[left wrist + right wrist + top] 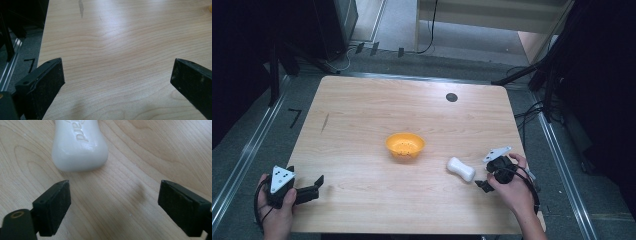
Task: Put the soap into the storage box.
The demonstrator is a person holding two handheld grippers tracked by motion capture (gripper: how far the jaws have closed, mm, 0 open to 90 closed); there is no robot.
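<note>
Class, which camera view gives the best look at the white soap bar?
The right gripper view: the soap bar lies close ahead of the open jaws, its embossed lettering visible, though its far end is cut off. The high view shows the whole bar, small, on the table between the orange bowl and the right gripper.

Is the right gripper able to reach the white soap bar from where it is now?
Probably yes. The right gripper has its jaws open and empty, and the white soap bar lies just ahead of them on bare table, with nothing between.
</note>
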